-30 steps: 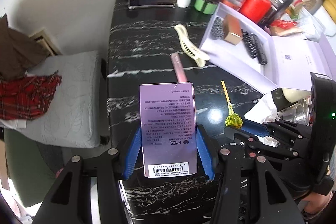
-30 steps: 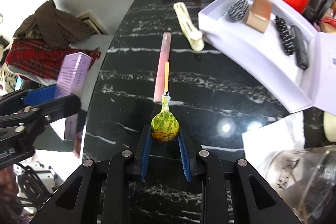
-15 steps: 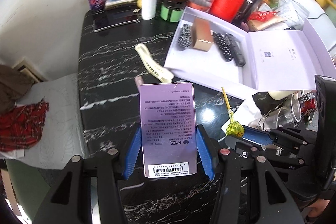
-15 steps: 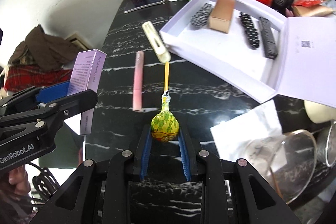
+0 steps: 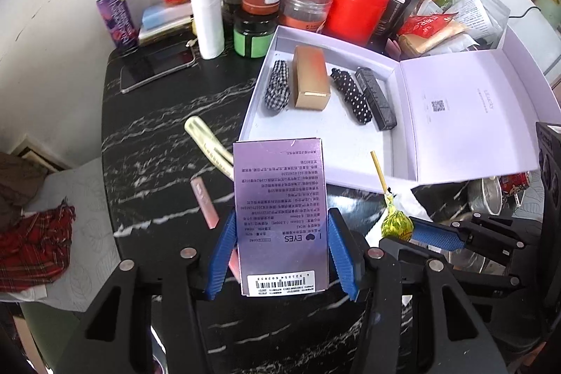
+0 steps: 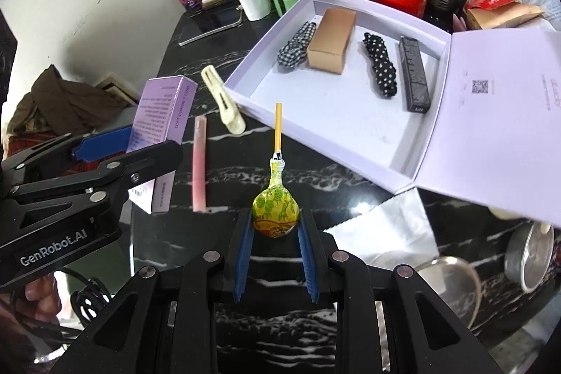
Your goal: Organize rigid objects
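The left hand-held gripper (image 5: 280, 251) is clamping a light, stiff purple carton (image 5: 280, 212) by its sides; the right hand-held gripper (image 6: 275, 233) is pinching a lollipop (image 6: 275, 209) by its hard, likely slippery wrapped head.

Bright, perhaps window-lit; glare spots on glossy tabletop (image 6: 354, 209); fisheye edges warped, dark.

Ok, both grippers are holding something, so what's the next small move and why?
Probably carry the purple carton, clamped in the left gripper, forward over the open white box and set it in the bare near part. The far end already holds hair clips and a gold box, and the right gripper grips the lollipop alongside.
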A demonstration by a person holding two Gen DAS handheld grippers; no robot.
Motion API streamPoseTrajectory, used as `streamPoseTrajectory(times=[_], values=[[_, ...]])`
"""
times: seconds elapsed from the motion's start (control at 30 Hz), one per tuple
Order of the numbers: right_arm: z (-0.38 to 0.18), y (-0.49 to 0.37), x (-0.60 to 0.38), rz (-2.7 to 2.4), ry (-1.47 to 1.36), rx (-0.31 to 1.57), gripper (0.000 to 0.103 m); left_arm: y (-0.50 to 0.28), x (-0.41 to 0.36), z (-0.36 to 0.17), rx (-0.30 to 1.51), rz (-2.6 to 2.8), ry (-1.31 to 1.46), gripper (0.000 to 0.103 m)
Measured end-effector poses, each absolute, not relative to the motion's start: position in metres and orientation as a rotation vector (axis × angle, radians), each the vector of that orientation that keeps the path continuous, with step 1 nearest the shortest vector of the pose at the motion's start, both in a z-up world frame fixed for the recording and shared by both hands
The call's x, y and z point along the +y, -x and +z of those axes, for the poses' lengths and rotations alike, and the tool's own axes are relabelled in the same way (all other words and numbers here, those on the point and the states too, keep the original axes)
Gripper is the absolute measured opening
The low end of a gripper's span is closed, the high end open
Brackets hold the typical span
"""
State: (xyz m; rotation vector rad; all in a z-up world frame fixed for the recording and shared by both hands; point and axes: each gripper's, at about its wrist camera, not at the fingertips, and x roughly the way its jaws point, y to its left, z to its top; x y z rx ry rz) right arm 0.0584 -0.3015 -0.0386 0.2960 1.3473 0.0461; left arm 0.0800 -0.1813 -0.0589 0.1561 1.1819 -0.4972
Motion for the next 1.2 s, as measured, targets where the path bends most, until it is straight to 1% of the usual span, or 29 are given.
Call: streamPoseTrajectory(times=[0.83, 1.07, 1.2], values=[[-0.015, -0.124, -0.377, -0.028, -0.293, 1.241, 0.026, -0.154, -0.259, -0.028, 1.055, -0.559, -0.227, 0.051], [-0.022, -0.142, -0.399, -0.068, -0.313, 1.233, 0.026, -0.175, -0.278, -0.036, 1.045, -0.566, -0.257, 0.051], [-0.032, -0.149, -0.406, -0.087, -0.316, 1.236, 0.026, -0.183, -0.287, -0.055, 1.058, -0.578, -0.279, 0.051]])
